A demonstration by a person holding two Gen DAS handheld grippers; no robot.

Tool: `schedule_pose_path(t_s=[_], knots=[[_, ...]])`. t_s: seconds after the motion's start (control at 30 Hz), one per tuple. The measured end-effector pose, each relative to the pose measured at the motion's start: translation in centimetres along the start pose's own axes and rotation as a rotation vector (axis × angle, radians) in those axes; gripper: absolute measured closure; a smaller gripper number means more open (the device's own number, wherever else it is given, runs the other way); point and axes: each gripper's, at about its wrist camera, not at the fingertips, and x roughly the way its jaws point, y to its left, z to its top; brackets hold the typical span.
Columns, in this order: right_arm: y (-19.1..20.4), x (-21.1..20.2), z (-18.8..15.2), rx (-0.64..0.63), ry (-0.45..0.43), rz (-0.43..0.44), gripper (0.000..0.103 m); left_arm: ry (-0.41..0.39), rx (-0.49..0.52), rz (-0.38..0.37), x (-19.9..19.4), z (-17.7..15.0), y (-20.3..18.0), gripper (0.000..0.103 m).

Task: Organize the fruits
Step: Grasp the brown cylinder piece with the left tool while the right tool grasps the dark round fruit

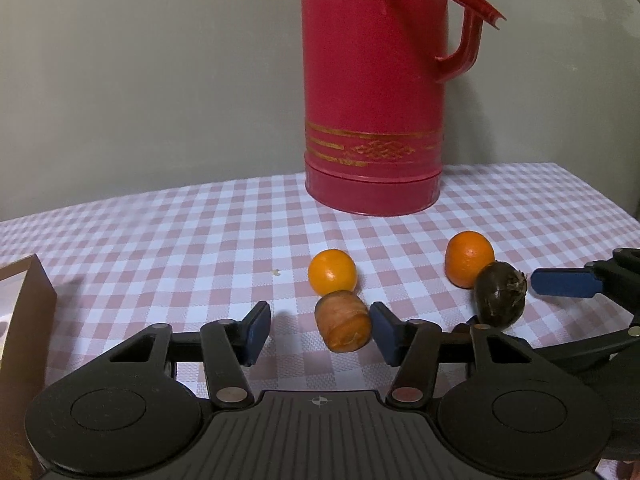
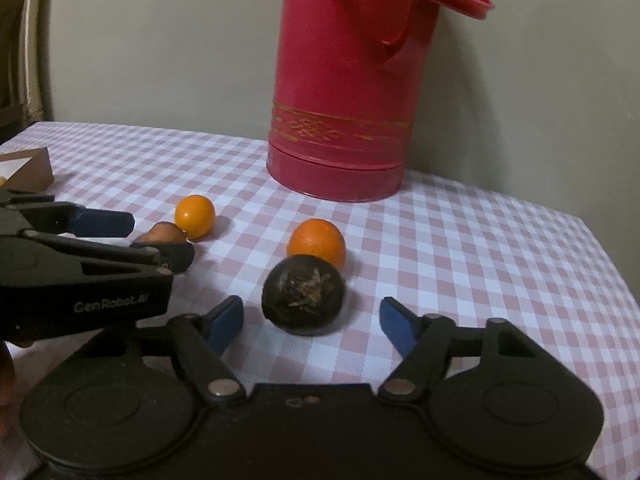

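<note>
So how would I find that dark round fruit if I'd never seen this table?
Start at the tall red thermos standing at the back of the checked tablecloth. Come toward the front to the orange nearest it on the right; the dark fruit sits right in front, touching or nearly so, between the open right gripper. It is the only near-black fruit; the others are orange or brown.

We see a tall red thermos [image 1: 374, 92] with gold banding upper centre on the pink-checked tablecloth [image 1: 160, 240], a brown box [image 1: 24, 320] at left edge, beige wall [image 1: 160, 80] behind.
</note>
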Motion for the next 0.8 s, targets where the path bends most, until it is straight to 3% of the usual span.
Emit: schedule_pose_path(t_s=[0.07, 0.13, 0.17, 0.23, 0.8], knots=[[0.1, 0.0, 0.0, -0.004, -0.003, 0.009, 0.043, 0.000, -0.009, -0.011, 0.0, -0.1, 0.2, 0.052], [0.2, 0.1, 0.1, -0.010, -0.006, 0.017, 0.055, 0.008, -0.016, -0.023, 0.1, -0.1, 0.4, 0.060], [0.3, 0.0, 0.1, -0.011, -0.009, 0.017, 0.072, 0.020, -0.009, -0.028, 0.4, -0.1, 0.2, 0.066], [-0.1, 0.1, 0.1, 0.019, -0.010, 0.011, 0.071, 0.021, 0.004, -0.034, 0.4, -0.1, -0.1, 0.073], [-1.7, -2.1, -0.5, 0.062, -0.034, -0.012, 0.071, -0.058, 0.052, -0.003, -2.5, -1.3, -0.7, 0.074]])
